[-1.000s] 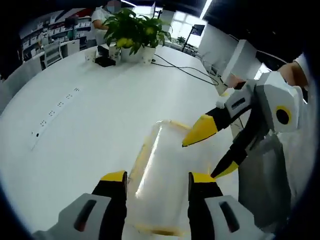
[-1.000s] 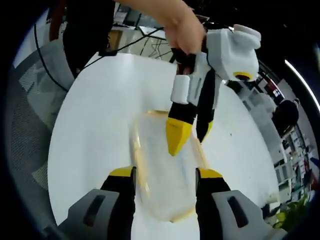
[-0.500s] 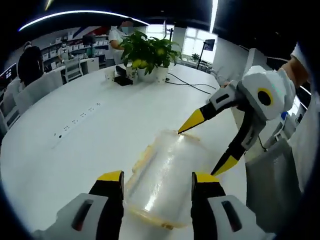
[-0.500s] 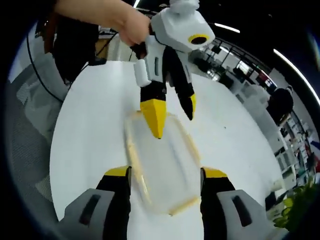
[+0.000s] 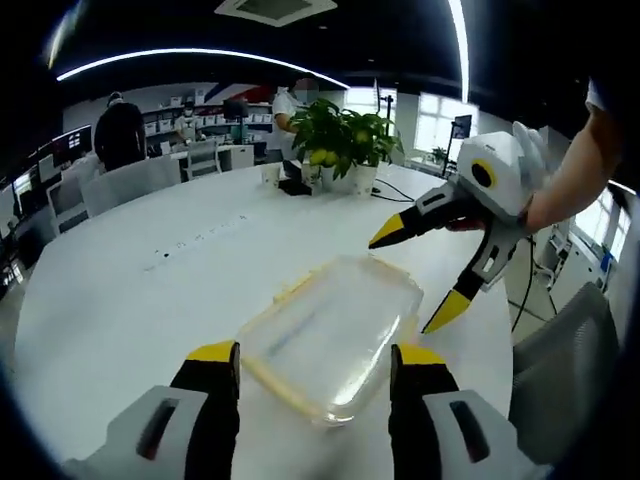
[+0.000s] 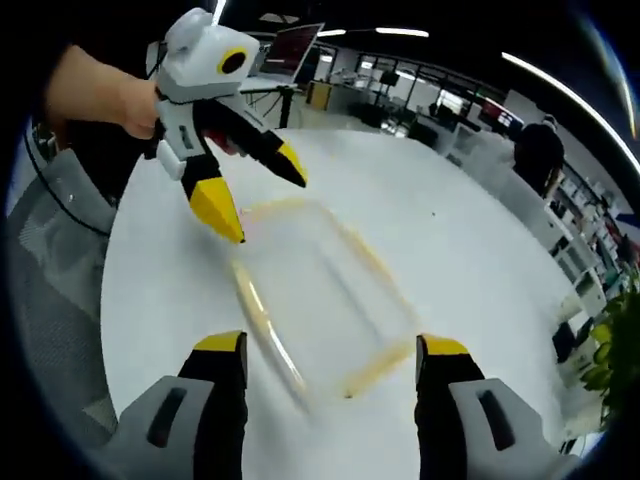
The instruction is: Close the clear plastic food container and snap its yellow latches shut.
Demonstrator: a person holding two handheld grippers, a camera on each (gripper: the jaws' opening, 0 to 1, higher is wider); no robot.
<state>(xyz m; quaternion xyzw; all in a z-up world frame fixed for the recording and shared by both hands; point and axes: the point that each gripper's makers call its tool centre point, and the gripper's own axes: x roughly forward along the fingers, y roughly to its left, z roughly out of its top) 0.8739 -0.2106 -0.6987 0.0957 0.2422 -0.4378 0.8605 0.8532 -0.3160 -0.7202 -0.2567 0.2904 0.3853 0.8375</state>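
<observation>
White and broad, the round table (image 5: 150, 270) carries the clear food container (image 5: 330, 335) near its edge, and everything else is easiest placed from that box. To the container's left in the left gripper view the tabletop runs bare toward a row of small sockets, with a seated person and shelving well beyond; past the container's far end stands a potted plant (image 5: 340, 135). The left gripper (image 5: 312, 362) hangs on the near side of the box, jaws spread wide with nothing between them, the container's near corner showing in the gap. Off the container's far right corner the right gripper (image 5: 418, 272) is raised clear of the lid, its yellow tips parted and holding nothing. That is the change: half a second ago one of those tips sat right at the lid's far edge, and a second ago both tongs were crowded low over the box; now both have drawn back and up. In the right gripper view the lid lies flat over the box, and the yellow latches (image 6: 262, 322) along its long sides look blurred, so I cannot tell whether they are snapped. My guess is the lid is seated and the latches are the remaining work.
</observation>
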